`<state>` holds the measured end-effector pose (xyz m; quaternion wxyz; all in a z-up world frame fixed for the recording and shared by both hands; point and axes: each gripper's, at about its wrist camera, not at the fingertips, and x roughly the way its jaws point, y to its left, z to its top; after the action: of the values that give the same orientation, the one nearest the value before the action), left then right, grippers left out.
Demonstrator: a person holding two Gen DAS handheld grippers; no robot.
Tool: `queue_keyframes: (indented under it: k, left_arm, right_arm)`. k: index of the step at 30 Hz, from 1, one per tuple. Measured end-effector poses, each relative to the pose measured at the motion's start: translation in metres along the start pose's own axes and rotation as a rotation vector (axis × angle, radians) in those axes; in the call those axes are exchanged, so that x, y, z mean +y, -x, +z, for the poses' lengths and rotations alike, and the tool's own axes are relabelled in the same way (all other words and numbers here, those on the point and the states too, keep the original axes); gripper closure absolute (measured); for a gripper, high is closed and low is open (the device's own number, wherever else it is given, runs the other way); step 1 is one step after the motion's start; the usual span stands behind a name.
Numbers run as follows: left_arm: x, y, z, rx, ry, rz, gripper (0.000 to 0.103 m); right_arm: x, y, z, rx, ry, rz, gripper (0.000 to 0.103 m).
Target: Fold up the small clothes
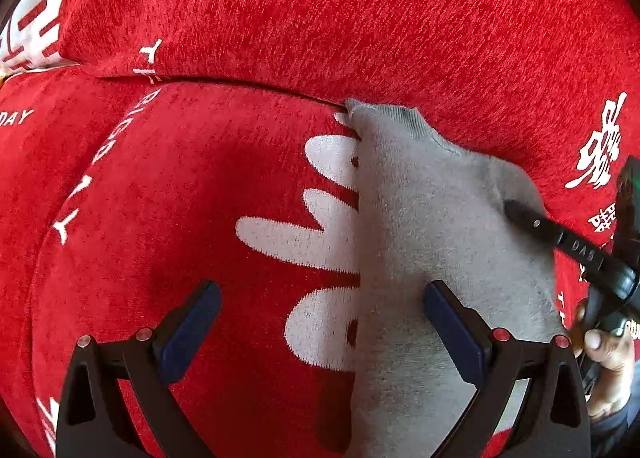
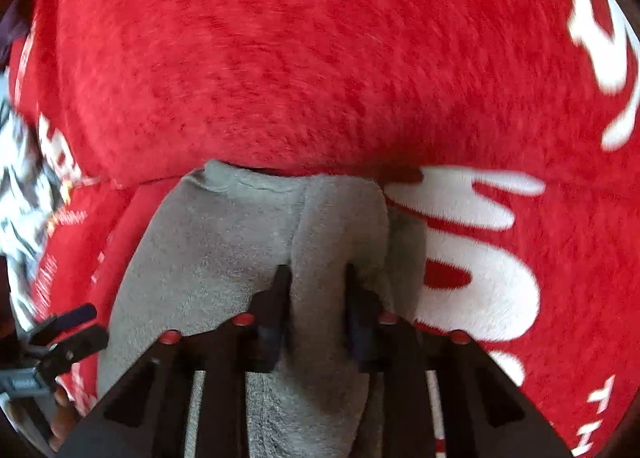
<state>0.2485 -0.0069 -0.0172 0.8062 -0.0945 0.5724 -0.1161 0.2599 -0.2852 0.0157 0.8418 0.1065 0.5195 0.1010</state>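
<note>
The grey knit garment (image 1: 432, 217) lies half-folded on the red sofa cushion (image 1: 200, 185) (final folds remain), right gripper (image 2: 318, 278) pinching a ridge, left gripper (image 1: 322, 298) spread empty.

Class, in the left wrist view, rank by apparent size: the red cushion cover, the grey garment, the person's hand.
1. red cushion cover
2. grey garment
3. hand, partly cut off at the frame edge
</note>
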Motion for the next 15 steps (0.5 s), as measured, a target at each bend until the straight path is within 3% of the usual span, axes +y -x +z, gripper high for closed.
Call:
queue_keyframes:
  k: [3, 5, 7, 11, 13, 15]
  left_arm:
    - [0.001, -0.008, -0.005, 0.009, 0.015, -0.005, 0.001]
    - [0.004, -0.009, -0.006, 0.014, 0.024, -0.014, 0.001]
    - [0.003, -0.006, -0.007, 0.009, 0.007, -0.006, 0.001]
    - [0.000, 0.003, -0.009, -0.016, -0.031, 0.017, 0.001]
    - [0.003, 0.008, -0.010, -0.018, -0.028, 0.006, 0.001]
    - [0.013, 0.017, -0.012, -0.026, -0.003, -0.006, 0.001]
  right_arm:
    - [-0.014, -0.012, -0.004, 0.022, -0.058, -0.010, 0.085]
    - [-0.012, -0.011, -0.003, 0.024, -0.034, -0.026, 0.077]
    - [-0.009, -0.004, 0.002, 0.037, -0.034, -0.097, 0.039]
    - [0.021, 0.033, 0.010, -0.097, 0.067, -0.157, 0.036]
    - [0.059, 0.033, 0.014, -0.088, 0.193, -0.116, 0.036]
    - [0.100, 0.018, 0.013, -0.020, 0.341, -0.086, 0.036]
